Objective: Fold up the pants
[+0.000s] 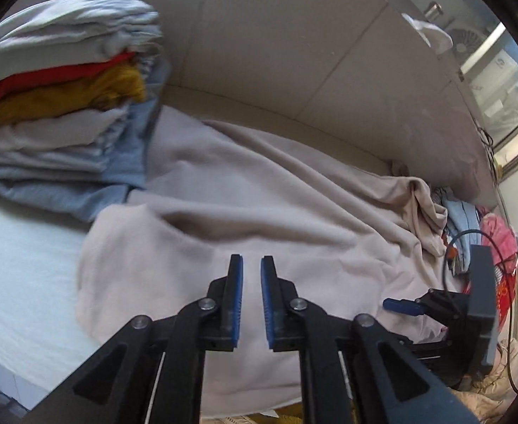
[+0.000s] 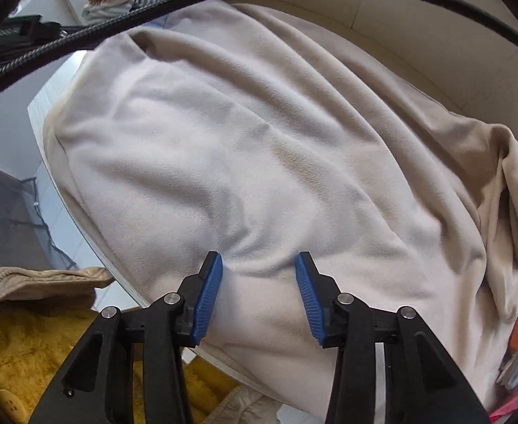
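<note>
The pants [image 2: 259,162], a soft beige fleece pair, are spread rumpled across the white surface [image 1: 22,275], with one end bunched up near the wall. The right gripper [image 2: 259,296] is pointed steeply down at the near edge, jaws standing apart with a ridge of fleece pushed up between them but not pinched. The left gripper [image 1: 251,304] is held just above the cloth, jaws nearly together and holding nothing. Looks like the grab-before-the-fold step; next, the right jaws probably need closing on that ridge. A stack of folded clothes [image 1: 64,99] is parked beside the pants.
</note>
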A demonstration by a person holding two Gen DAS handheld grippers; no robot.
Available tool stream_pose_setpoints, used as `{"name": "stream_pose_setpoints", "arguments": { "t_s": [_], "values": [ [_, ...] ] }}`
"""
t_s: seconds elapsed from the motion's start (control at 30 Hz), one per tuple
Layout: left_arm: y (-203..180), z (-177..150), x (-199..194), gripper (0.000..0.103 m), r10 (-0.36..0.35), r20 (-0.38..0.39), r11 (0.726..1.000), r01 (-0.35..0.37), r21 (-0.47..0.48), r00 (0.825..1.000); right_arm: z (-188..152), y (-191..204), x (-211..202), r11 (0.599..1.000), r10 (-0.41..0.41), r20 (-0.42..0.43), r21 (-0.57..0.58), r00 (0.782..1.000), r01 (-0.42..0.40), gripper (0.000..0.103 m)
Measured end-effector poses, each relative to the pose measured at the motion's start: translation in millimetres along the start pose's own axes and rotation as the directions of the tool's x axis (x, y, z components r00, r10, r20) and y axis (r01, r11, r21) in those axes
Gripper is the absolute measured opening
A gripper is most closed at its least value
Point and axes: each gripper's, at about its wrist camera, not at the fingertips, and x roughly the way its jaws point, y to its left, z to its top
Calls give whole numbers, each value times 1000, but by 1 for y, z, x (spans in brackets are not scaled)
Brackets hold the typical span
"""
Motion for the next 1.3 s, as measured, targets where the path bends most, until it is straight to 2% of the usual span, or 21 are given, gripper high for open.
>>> {"name": "stream_pose_setpoints", "arguments": {
  "t_s": [0.03,0.07,0.1,0.17,0.2,0.23,0.37,0.5,0.57,0.6,0.63,0.67,0.7,0.8,0.93,1.0,1.1,1.23,1.3],
  "values": [
    [-9,11,8,12,4,-6,999,-4,33,1000,0,-14,-12,999,-36,35,24,999,35,46],
    [-17,22,16,19,20,-9,998,-19,61,1000,1,-27,-21,997,-70,60,42,996,67,46],
    [-25,34,23,33,40,-6,996,-39,85,999,2,-44,-32,992,-111,78,67,991,105,46],
    [-38,58,37,53,76,14,988,-77,135,997,5,-84,-49,978,-184,99,115,978,172,47],
    [-43,69,45,57,103,21,981,-105,160,995,7,-105,-55,970,-220,96,131,971,206,52],
    [-47,80,52,57,132,23,975,-134,178,991,9,-122,-59,962,-251,88,137,964,238,58],
    [-50,115,80,59,218,-3,951,-212,224,976,22,-169,-58,949,-310,56,73,949,306,59],
    [-43,138,100,64,290,-22,930,-276,242,957,34,-194,-38,970,-240,6,-24,971,240,59],
    [-41,145,109,64,308,-38,923,-289,252,951,40,-202,-25,962,-267,-25,-64,963,265,59],
    [-41,148,112,64,313,-44,921,-292,258,949,44,-212,-19,953,-296,-37,-75,954,293,56],
    [-41,150,115,64,316,-47,919,-293,265,948,44,-222,-17,944,-325,-38,-75,945,321,30],
    [-41,152,119,64,320,-49,916,-296,271,946,51,-231,-15,928,-372,-40,-54,927,370,18],
    [-41,153,123,64,325,-50,914,-300,274,944,58,-242,-17,909,-417,-37,-11,908,417,17],
    [-41,156,138,64,330,-68,912,-299,281,941,73,-277,-31,912,-393,-8,126,920,391,17],
    [-43,157,152,64,306,-94,916,-266,301,947,73,-268,-37,917,-397,17,53,918,396,16],
    [-47,158,159,65,296,-112,906,-242,348,949,72,-261,-37,916,-401,22,27,916,401,16],
    [-55,160,175,71,302,-179,864,-190,466,936,73,-258,-37,909,-416,29,35,909,415,16],
    [-59,161,187,73,385,-181,774,-210,597,905,74,-266,-45,899,-431,42,107,901,425,16],
    [-59,164,192,80,412,-170,746,-224,627,895,76,-265,-48,892,-444,52,120,895,436,16]
  ]
}}
